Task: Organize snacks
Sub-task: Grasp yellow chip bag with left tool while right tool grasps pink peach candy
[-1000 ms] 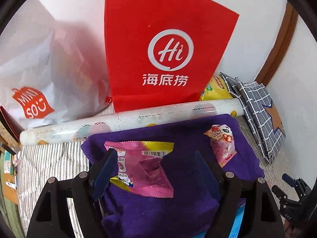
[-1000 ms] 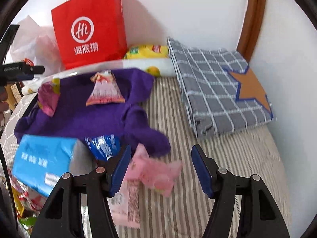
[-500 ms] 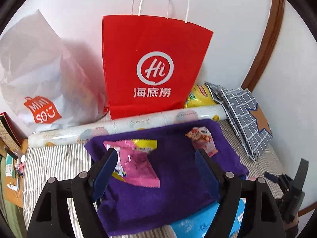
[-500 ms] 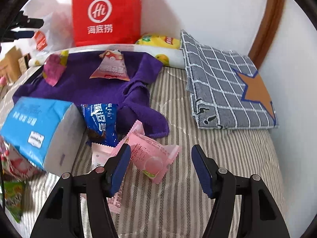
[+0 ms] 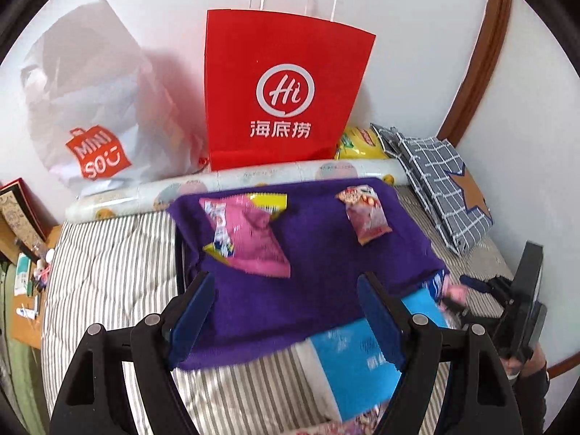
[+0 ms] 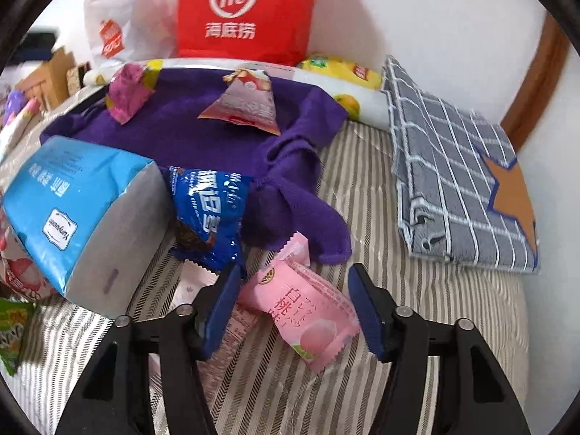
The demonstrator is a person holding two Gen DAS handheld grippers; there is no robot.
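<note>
A purple towel lies on the striped bed with a pink-and-yellow snack bag and a small red-and-white snack bag on it. My left gripper is open and empty above the towel's near part. My right gripper is open, its jaws on either side of a pink peach candy packet on the bed, not closed on it. A blue chocolate packet and a blue tissue pack lie just left of it. The towel and both bags also show behind.
A red paper bag and a white Miniso bag stand against the wall behind a rolled sheet. A yellow chip bag and a grey checked pillow lie at right. More snacks sit at far left.
My left gripper has pulled back and up from the pink-and-yellow bag. My right gripper has moved forward and down so the pink peach packet now lies between its jaws.
</note>
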